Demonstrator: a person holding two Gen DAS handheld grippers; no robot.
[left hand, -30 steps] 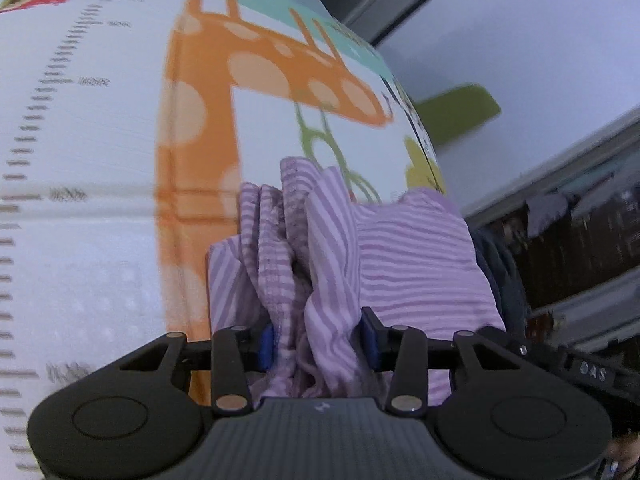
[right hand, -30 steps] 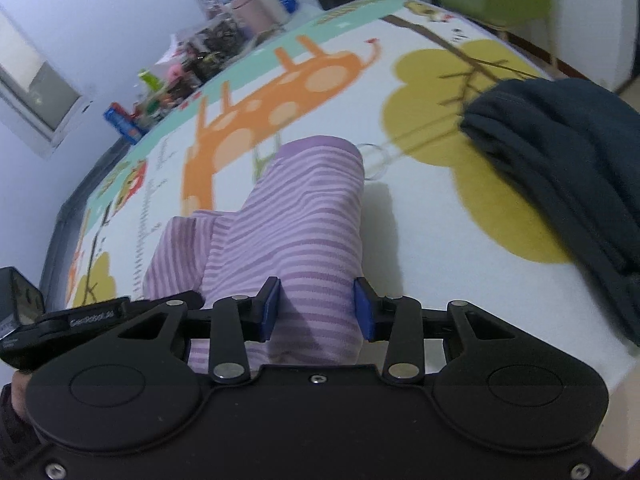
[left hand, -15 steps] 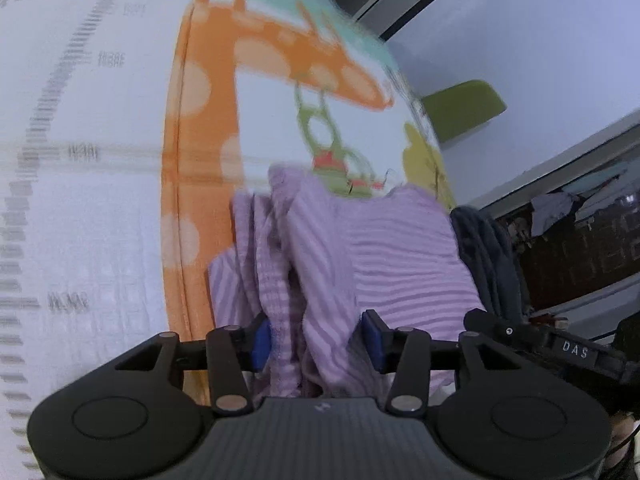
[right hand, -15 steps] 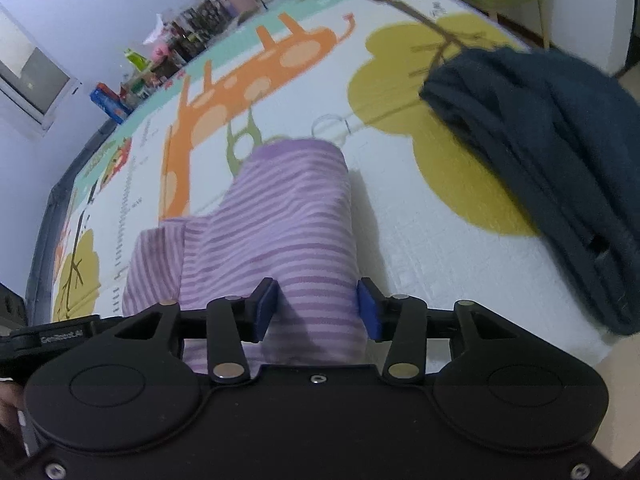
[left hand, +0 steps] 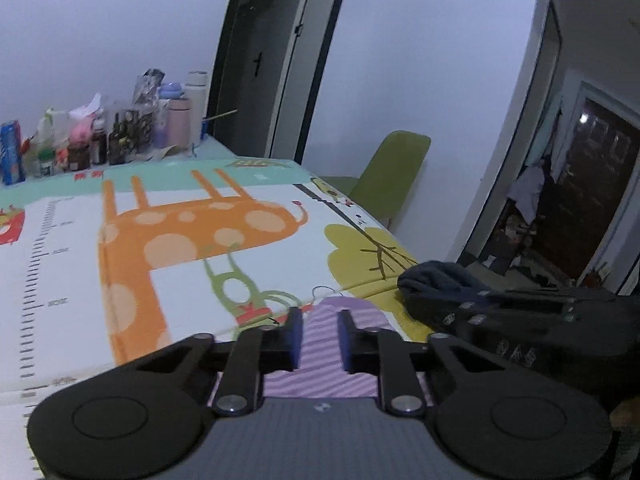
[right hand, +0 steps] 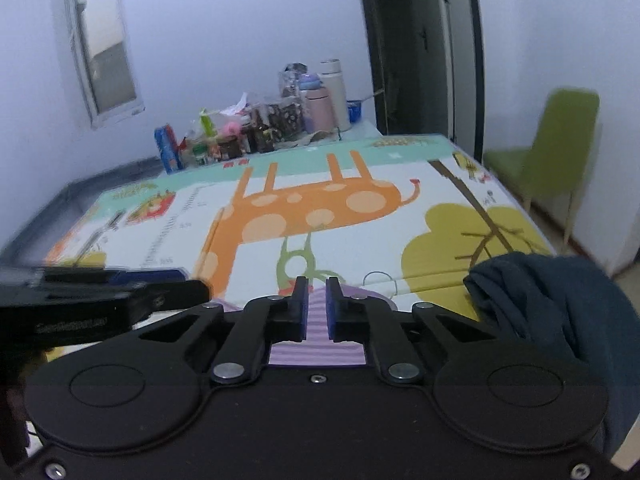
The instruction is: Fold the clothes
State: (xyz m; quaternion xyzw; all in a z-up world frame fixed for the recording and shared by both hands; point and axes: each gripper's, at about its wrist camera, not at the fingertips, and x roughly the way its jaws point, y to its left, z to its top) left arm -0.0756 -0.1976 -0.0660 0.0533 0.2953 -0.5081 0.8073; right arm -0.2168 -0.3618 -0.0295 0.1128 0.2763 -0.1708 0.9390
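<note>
You have both grippers, left (left hand: 318,336) and right (right hand: 316,310), just narrowed onto the soft, light striped garment (left hand: 320,376); grip its edge.

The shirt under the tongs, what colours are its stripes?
Purple and white stripes on the shirt, clearest in the right wrist view.

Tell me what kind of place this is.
Probably a room in someone's home. A table is covered with a children's giraffe play mat, household bottles and flasks crowd its far end, a green chair stands by the wall, and clothes lie on the mat.
</note>
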